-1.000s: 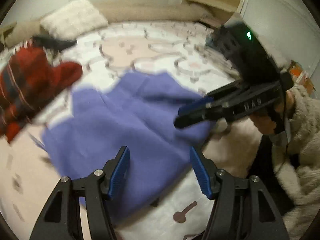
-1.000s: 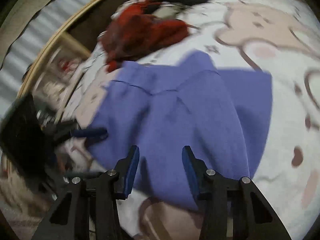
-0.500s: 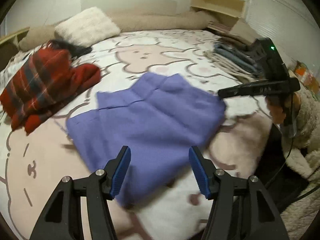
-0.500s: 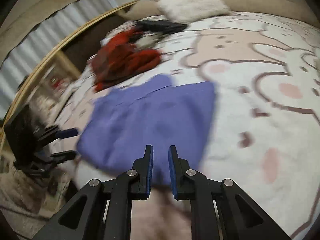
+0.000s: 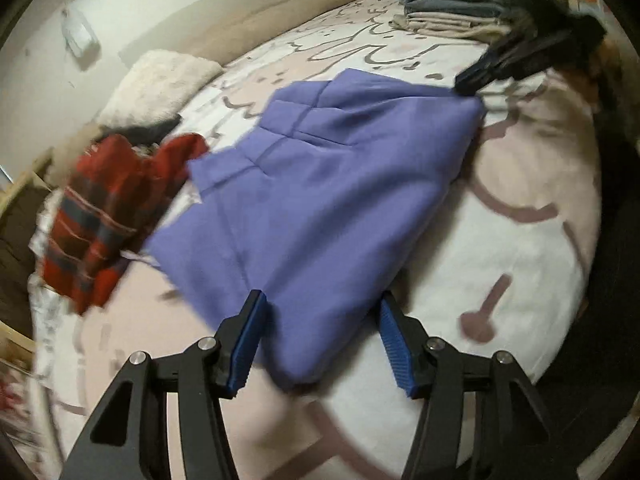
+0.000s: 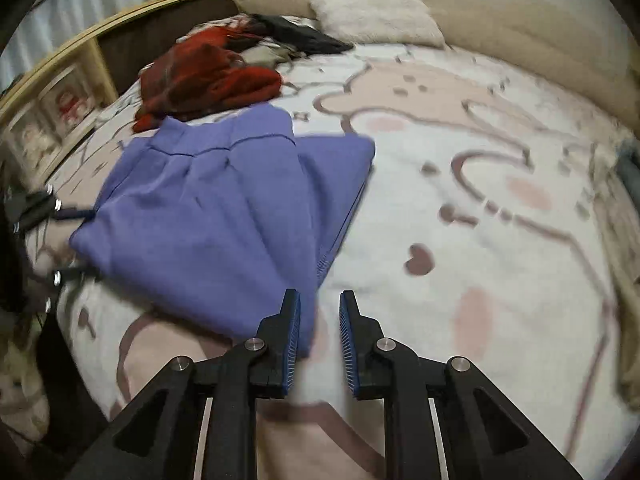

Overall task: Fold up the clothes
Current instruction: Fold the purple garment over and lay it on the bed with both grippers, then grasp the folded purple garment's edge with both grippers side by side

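Note:
A folded purple garment (image 5: 328, 200) lies flat on the patterned bed blanket (image 5: 520, 264); it also shows in the right wrist view (image 6: 224, 216). My left gripper (image 5: 320, 344) is open, its jaws on either side of the garment's near corner, with nothing held. My right gripper (image 6: 318, 340) is open with a narrow gap, empty, at the garment's near right corner. In the left wrist view the right gripper (image 5: 480, 74) sits at the garment's far right corner. In the right wrist view the left gripper (image 6: 76, 240) is at the garment's left edge.
A red plaid garment (image 5: 108, 208) lies crumpled left of the purple one, with dark clothes (image 6: 304, 34) behind it. A stack of folded clothes (image 5: 448, 12) sits at the far right. A fluffy white pillow (image 6: 376, 12) is at the headboard. A wooden shelf (image 6: 52, 96) borders the bed.
Both grippers have dropped back toward the purple garment's corners. The right gripper, shut half a second ago, has opened a little. The left stays open.

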The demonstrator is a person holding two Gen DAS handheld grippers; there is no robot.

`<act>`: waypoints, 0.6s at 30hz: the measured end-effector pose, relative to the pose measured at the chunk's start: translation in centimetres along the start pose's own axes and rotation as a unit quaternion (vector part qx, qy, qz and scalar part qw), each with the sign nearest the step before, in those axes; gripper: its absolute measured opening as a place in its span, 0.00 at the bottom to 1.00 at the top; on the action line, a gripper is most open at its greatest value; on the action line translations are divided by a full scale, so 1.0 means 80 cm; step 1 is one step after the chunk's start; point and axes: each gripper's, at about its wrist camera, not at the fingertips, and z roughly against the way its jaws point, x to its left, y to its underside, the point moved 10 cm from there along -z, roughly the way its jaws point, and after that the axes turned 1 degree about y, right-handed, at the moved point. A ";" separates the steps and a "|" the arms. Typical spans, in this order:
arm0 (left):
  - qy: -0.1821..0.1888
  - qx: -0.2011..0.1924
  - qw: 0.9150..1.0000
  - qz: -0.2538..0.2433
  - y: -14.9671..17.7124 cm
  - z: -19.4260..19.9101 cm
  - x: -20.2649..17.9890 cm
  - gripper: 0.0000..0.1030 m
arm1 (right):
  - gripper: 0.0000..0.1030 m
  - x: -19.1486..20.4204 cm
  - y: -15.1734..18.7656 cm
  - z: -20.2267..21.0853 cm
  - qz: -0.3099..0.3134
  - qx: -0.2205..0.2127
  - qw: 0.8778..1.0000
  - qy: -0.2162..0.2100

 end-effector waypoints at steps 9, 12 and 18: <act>-0.143 -0.051 0.949 -0.278 -0.018 0.013 -0.078 0.56 | 0.72 0.101 0.015 0.035 0.358 -0.082 0.919 0.143; -0.165 -0.057 0.932 -0.318 -0.022 -0.005 -0.086 0.55 | 0.43 0.133 0.031 0.014 0.458 -0.085 0.869 0.169; -0.182 -0.044 0.927 -0.325 -0.027 -0.031 -0.058 0.41 | 0.24 0.147 0.031 -0.034 0.560 -0.089 0.797 0.208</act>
